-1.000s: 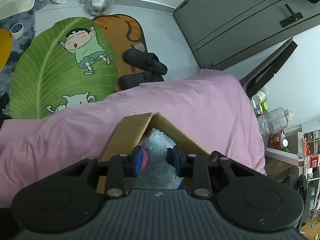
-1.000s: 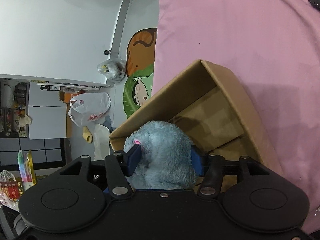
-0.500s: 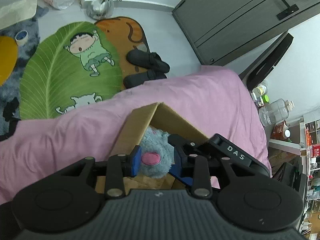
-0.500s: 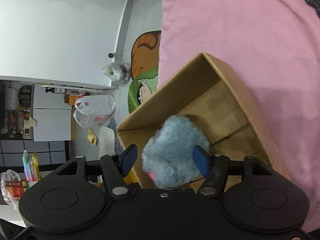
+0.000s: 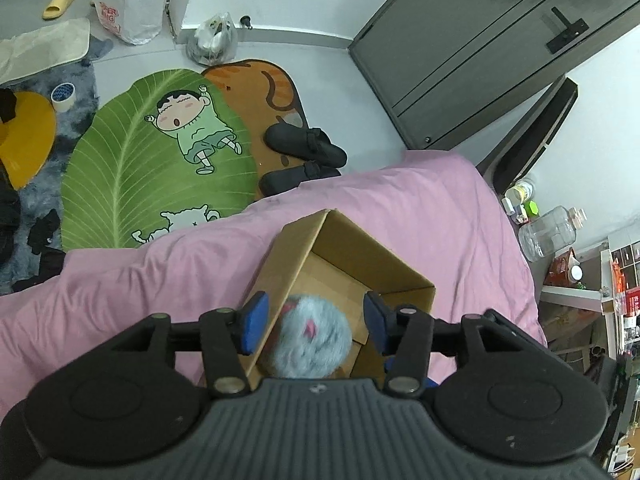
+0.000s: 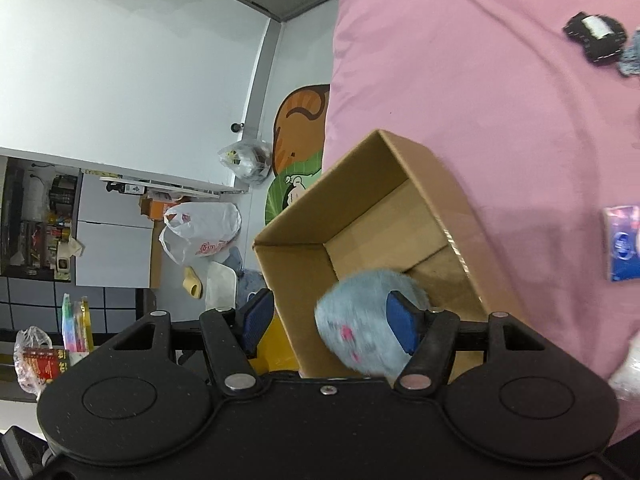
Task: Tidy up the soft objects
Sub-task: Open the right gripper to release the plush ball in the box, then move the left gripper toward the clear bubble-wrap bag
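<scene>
A: Left wrist view: the left gripper point(image 5: 312, 322) was pinching the blue plush toy point(image 5: 312, 340); now its jaws are opening, and the toy sits free below, inside the cardboard box point(image 5: 360, 256).

B: Right wrist view: the right gripper point(image 6: 332, 326) gapes, holding nothing; the toy lies beyond its right pad, boxed. That one looks stowed.

The fluffy blue plush toy point(image 5: 314, 338) is showing motion-blurred, its lower part hiding behind the gripper body. Small dark things point(image 6: 596, 38) on the pink bedspread point(image 6: 480, 100) are staying too blurred to name.
</scene>
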Motion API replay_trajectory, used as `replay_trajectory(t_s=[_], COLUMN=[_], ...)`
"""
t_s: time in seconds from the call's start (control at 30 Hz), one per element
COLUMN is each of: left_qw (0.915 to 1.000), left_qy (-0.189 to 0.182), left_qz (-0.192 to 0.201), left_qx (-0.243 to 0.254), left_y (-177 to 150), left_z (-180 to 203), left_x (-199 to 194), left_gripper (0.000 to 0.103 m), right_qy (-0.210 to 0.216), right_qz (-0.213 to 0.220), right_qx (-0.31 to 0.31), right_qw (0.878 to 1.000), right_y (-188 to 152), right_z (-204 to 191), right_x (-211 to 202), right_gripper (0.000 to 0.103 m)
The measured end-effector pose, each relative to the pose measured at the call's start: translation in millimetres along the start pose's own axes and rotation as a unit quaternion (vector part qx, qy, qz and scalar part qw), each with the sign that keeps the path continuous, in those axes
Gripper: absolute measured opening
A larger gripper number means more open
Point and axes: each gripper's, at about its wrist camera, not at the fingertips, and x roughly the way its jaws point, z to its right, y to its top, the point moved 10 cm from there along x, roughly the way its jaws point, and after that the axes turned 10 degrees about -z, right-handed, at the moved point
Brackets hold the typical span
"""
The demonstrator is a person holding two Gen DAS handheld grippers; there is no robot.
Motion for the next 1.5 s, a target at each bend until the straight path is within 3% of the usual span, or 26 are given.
replay_trajectory(t_s=[0.13,0.27,0.47,0.63,0.93,1.5], left_qw=[1.0000,0.9998,0.9981,0.9949,0.9909,0.9820], left_qy=[0.001,0.001,0.028,0.049,0.053,0.056], left_qz=[0.005,0.008,0.019,0.032,0.048,0.065], left_qx=[0.005,0.016,0.051,0.082,0.114,0.168], left_y=[-9.6,-22.0,-39.6,-55.9,-82.4,-131.4], left_z=[4.0,10.9,23.2,35.8,59.8,100.5], left_x=[-8.9,-15.5,-24.1,-30.1,-37.1,-32.6], left_gripper=[0.056,0.080,0.089,0.091,0.091,0.091], right_qy=[0.000,-0.009,-0.036,-0.058,-0.077,-0.100], right_qz=[0.011,0.030,0.057,0.082,0.115,0.152], right_qx=[-0.012,-0.030,-0.065,-0.094,-0.116,-0.143], right_qw=[1.000,0.999,0.996,0.990,0.984,0.973], right_y=[-8.1,-11.9,-19.5,-23.5,-30.5,-45.4], right_z=[2.1,5.6,16.1,23.7,44.7,91.4], right_x=[-17.3,-36.9,-68.5,-94.0,-130.9,-184.4], right_gripper=[0.065,0.072,0.080,0.087,0.093,0.094])
